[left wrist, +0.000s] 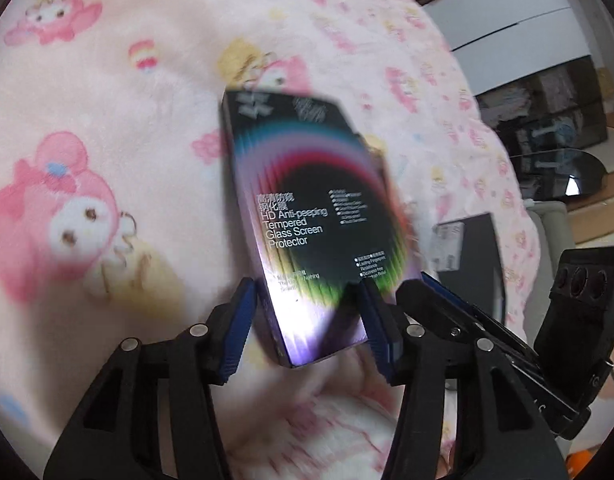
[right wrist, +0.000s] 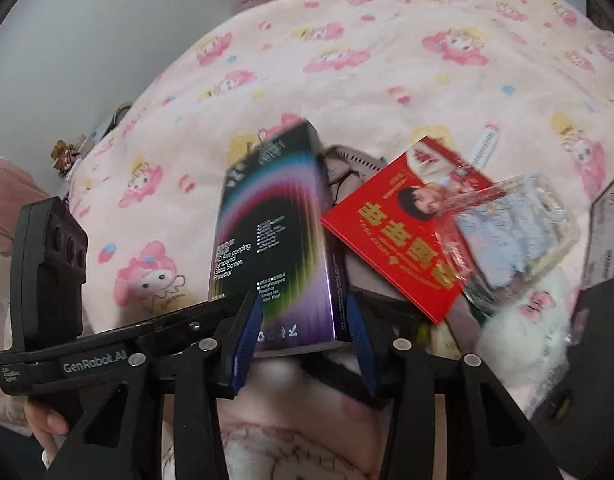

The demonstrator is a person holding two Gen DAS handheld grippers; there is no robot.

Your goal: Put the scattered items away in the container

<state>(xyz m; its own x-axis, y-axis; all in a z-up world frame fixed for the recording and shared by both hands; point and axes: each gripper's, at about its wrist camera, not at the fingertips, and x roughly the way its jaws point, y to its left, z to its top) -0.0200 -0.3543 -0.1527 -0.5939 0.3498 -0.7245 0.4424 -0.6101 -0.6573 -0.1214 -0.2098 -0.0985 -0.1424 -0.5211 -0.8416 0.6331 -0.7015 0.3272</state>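
Both grippers, L [left wrist: 307, 312] & R [right wrist: 303, 328], angled down, straddling screen-protector box [left wrist: 307, 216].

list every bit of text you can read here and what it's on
"HD Anti-peeping Tempered Glass Screen Protector": black screen protector box.
"GenRobot.AI": left gripper's body, in the right wrist view.
Large gold Chinese characters on the red booklet: upside down, not readable.
Small bullet lists and Chinese lines on the box: too blurred.

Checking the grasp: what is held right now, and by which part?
The screen protector box, at its near end: the left gripper and right gripper each seem to pinch its two long edges; blur leaves it uncertain.
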